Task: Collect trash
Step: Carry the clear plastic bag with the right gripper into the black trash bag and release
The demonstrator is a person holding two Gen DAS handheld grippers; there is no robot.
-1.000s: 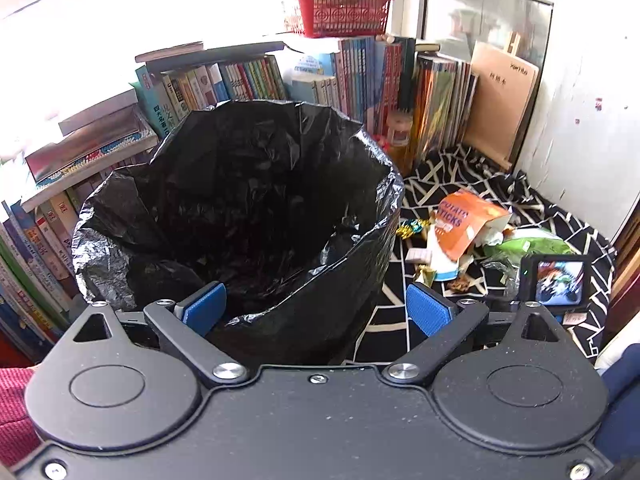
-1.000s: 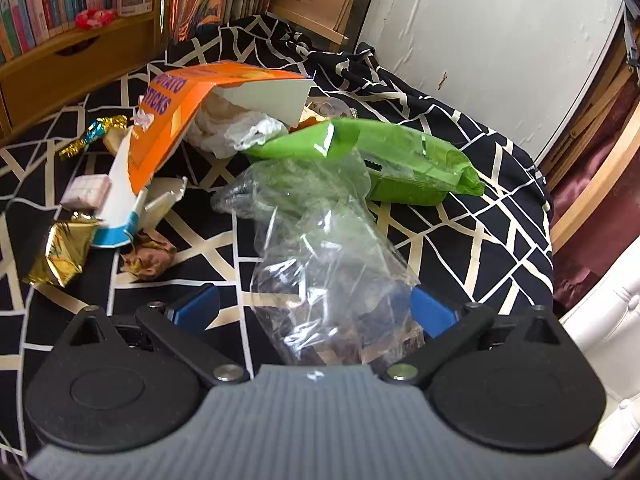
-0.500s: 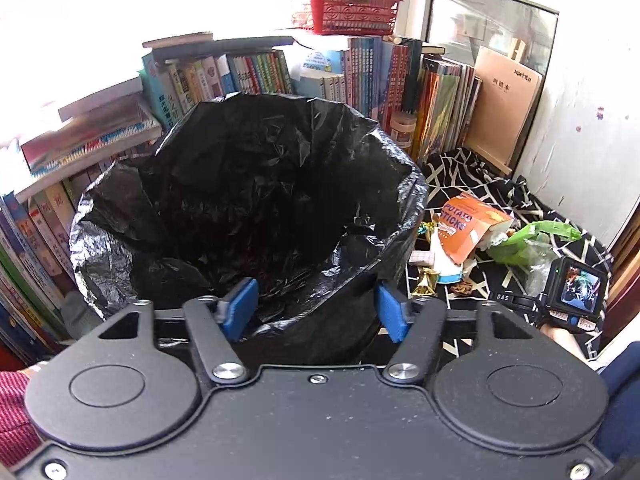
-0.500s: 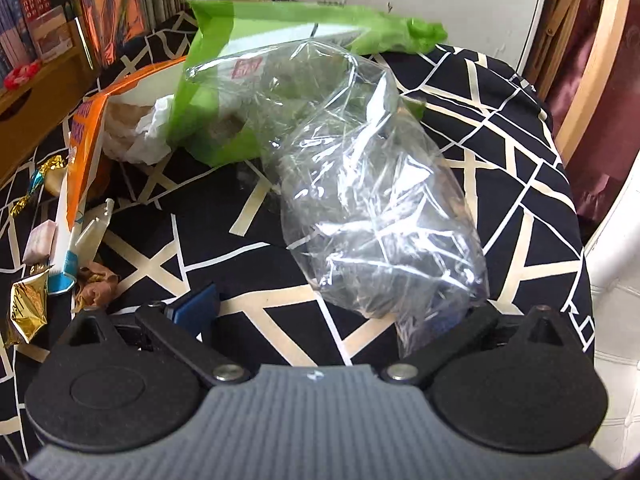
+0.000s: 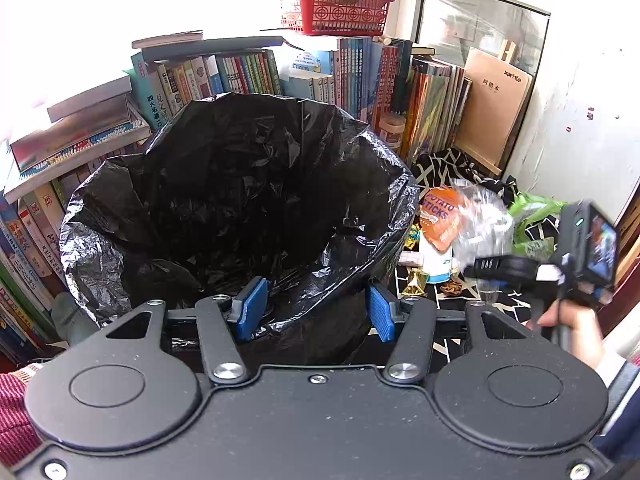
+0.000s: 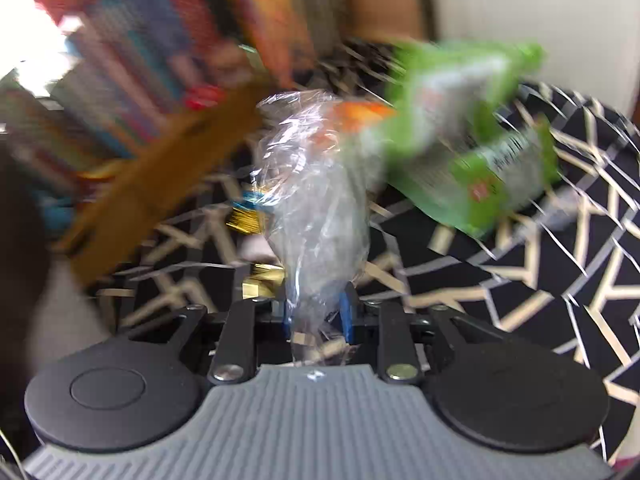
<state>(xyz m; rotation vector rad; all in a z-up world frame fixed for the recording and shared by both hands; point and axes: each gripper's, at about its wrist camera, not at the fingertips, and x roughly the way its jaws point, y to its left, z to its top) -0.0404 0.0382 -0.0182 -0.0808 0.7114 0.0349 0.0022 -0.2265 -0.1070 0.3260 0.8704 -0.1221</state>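
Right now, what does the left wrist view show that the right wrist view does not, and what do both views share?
Only the left wrist view shows the black plastic bin liner, its near rim pinched by the left hand-held gripper, and the red plastic basket above the books.

Only the right wrist view shows the blue pads of the right hand-held gripper closing on the neck of the clear crumpled plastic bag.

Both show that bag, the green snack packet, the black patterned cloth and the row of books.
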